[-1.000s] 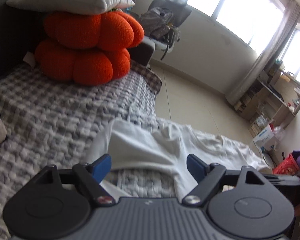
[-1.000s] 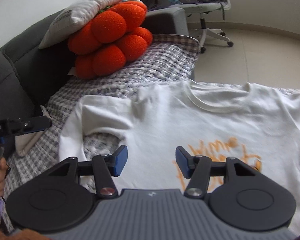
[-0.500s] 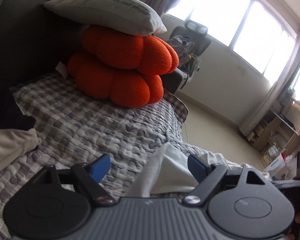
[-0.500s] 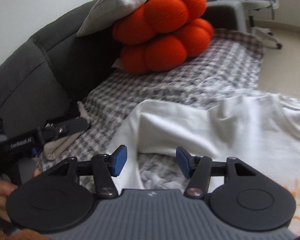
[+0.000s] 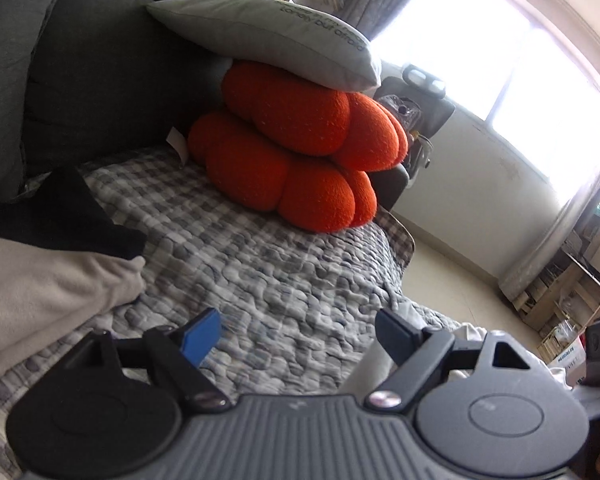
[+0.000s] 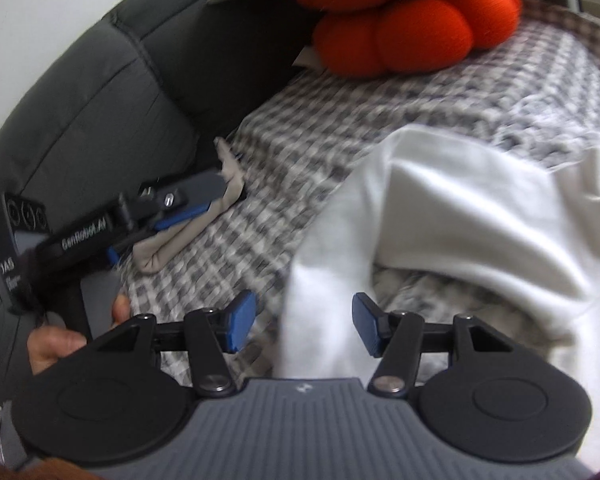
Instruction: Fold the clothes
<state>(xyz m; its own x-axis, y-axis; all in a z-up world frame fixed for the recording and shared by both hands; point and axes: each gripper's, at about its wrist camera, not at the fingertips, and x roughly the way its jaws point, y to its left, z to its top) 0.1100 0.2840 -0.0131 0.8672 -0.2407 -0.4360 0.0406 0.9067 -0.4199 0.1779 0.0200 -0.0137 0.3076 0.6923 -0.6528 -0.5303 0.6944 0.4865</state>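
A white T-shirt (image 6: 460,208) lies spread on the checkered blanket (image 6: 380,92), its left sleeve bunched up. My right gripper (image 6: 304,328) hangs open just over the shirt's left edge, with white cloth below the gap and neither pad pressing on it. My left gripper (image 5: 300,334) is open too, over bare blanket (image 5: 280,280). Only a strip of the shirt (image 5: 364,372) shows behind its right finger. In the right wrist view the left gripper (image 6: 156,228) sits at the far left, its fingers beside a folded beige garment (image 6: 188,236).
Beige cloth (image 5: 40,292) and a black garment (image 5: 60,216) lie at the left against the grey sofa back (image 5: 100,60). Orange cushions (image 5: 300,160) under a grey pillow (image 5: 268,40) block the sofa's far end. A person's hand (image 6: 52,344) holds the left gripper.
Both views have swung left along the sofa. The shirt has slid to the right of each picture, the beige and black clothes have come into the left view, and both jaws kept their width.
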